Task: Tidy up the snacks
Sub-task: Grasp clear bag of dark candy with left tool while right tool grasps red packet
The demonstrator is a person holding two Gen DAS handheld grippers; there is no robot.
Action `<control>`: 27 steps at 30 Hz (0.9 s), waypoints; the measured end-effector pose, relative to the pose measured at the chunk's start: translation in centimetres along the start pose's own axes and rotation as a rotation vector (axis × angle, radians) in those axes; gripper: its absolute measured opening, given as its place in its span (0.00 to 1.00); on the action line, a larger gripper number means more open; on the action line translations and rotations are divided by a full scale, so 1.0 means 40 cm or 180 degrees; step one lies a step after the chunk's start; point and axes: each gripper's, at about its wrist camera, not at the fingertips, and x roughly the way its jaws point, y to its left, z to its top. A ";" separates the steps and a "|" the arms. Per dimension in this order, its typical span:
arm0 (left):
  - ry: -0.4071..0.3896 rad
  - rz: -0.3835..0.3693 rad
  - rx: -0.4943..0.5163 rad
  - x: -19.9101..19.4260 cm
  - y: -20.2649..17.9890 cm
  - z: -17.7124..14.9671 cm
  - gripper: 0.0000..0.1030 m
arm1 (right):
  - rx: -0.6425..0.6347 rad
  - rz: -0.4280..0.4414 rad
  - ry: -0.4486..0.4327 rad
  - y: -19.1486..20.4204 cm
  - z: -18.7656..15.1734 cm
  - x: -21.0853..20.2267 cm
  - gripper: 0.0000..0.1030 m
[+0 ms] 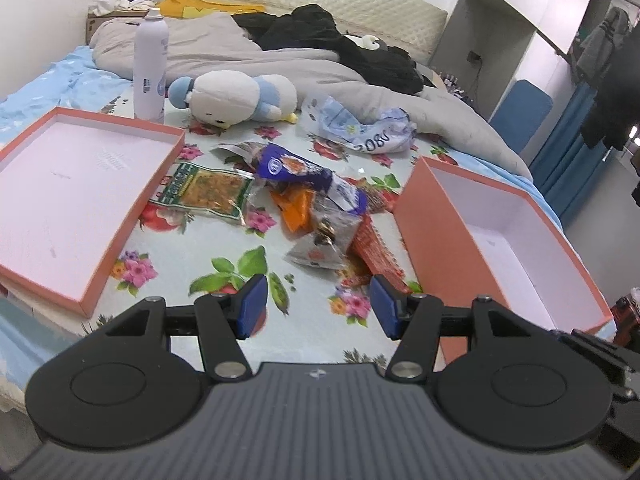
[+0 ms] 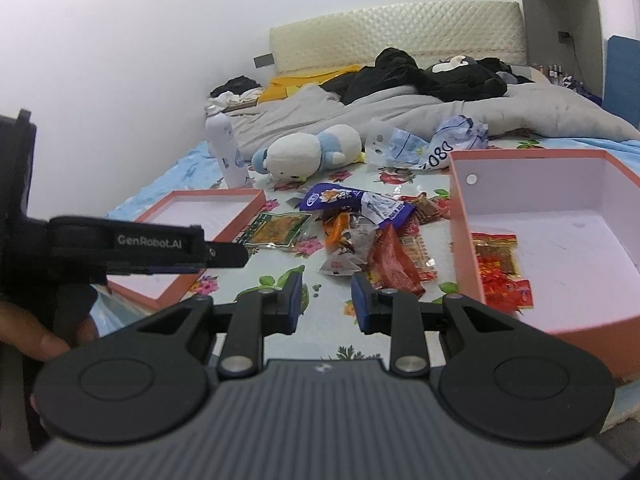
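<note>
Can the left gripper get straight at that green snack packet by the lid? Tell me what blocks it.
Probably yes. The left gripper is open and empty, and the green snack packet lies flat on the floral sheet ahead and to its left. Its top is uncovered; only the lid edge crowds one side.

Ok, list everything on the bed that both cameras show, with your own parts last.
deep box: 1, salmon-pink outside, white inside, right side of the bed
red snack packet: 1, red and gold, inside the deep box
shallow lid: 1, salmon-pink rim, white inside, left side
snack pile: several packets, mixed colours, between lid and box
green packet: 1, green and yellow, beside the lid
purple packet: 1, purple and white, on the pile
plush toy: 1, white and blue, behind the pile
spray bottle: 1, white, upright, behind the lid
crumpled bag: 1, clear and blue
left gripper: blue fingers apart, empty
right gripper: blue fingers apart, empty
</note>
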 end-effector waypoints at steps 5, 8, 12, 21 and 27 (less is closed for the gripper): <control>0.0059 0.0023 -0.0047 0.061 0.035 0.036 0.64 | -0.0105 -0.0085 0.0065 0.007 0.006 0.074 0.38; 0.0123 -0.0002 -0.0086 0.113 0.053 0.057 0.65 | -0.0155 -0.0160 0.0116 0.003 0.009 0.126 0.53; 0.0259 -0.0124 -0.0177 0.199 0.068 0.092 0.73 | -0.0276 -0.0248 0.0195 -0.003 0.013 0.199 0.53; 0.0478 -0.0322 -0.0006 0.381 0.039 0.143 0.76 | -0.0605 -0.0543 0.0368 -0.023 0.008 0.341 0.53; 0.0712 -0.0409 0.0209 0.503 0.017 0.140 0.75 | -0.0877 -0.0752 0.0492 -0.045 -0.010 0.422 0.52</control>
